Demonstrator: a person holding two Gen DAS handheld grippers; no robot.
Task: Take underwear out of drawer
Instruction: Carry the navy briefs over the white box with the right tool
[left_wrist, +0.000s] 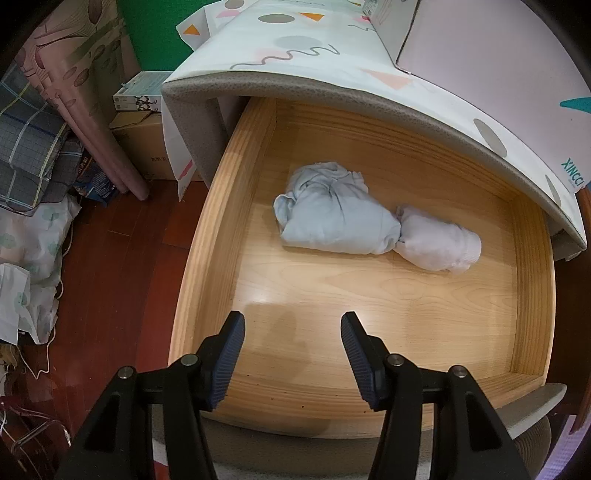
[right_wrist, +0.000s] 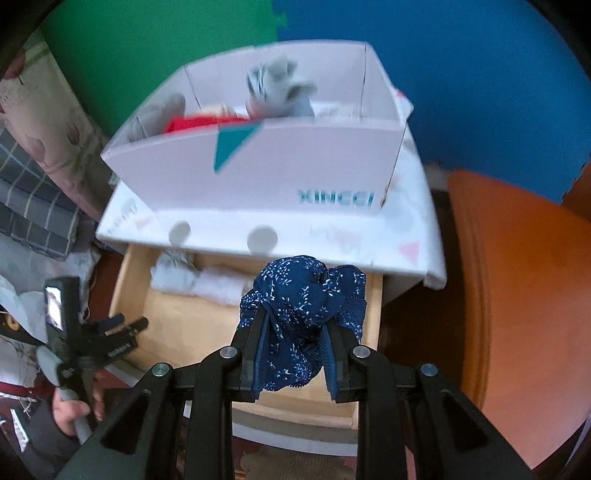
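The wooden drawer stands pulled open. A rolled light-blue underwear and a rolled white underwear lie side by side toward its back. My left gripper is open and empty above the drawer's front part. In the right wrist view my right gripper is shut on a dark blue underwear with white specks, held above the drawer. The left gripper shows there at the drawer's left edge. The light-blue roll and the white roll show behind.
A white patterned cabinet top overhangs the drawer's back. A white box of clothes stands on it. An orange chair is to the right. Boxes, folded cloth and bags crowd the red floor at left.
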